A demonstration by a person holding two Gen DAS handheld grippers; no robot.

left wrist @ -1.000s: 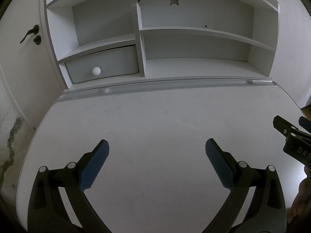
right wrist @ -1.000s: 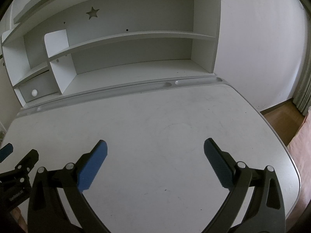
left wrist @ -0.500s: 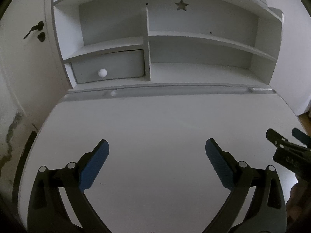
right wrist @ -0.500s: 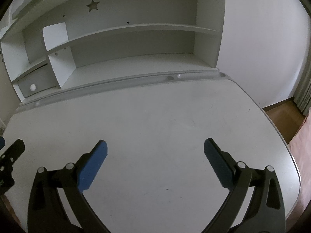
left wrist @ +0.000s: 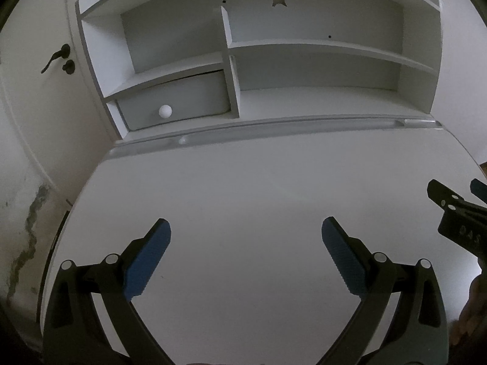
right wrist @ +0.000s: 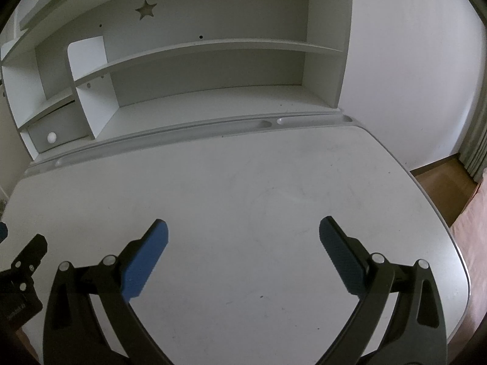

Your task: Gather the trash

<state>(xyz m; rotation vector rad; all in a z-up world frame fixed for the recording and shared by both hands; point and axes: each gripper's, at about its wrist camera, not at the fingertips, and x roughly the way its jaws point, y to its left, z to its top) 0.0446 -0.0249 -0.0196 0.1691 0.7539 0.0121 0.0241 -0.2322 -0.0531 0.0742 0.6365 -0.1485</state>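
Observation:
No trash shows in either view. My left gripper (left wrist: 246, 237) is open and empty, with its blue pads wide apart above the white desk top (left wrist: 243, 188). My right gripper (right wrist: 243, 237) is open and empty above the same desk top (right wrist: 243, 188). The right gripper also shows at the right edge of the left wrist view (left wrist: 456, 213). The left gripper shows at the left edge of the right wrist view (right wrist: 21, 270).
A white shelf unit (left wrist: 304, 45) stands at the back of the desk, with a small drawer (left wrist: 173, 103) with a round knob at its lower left. A pen groove (right wrist: 213, 130) runs along the back. A door handle (left wrist: 57, 57) is at left; wooden floor (right wrist: 441, 179) at right.
Both grippers have shifted a little, so the shelf unit sits further right in the left wrist view. Both stay open and empty.

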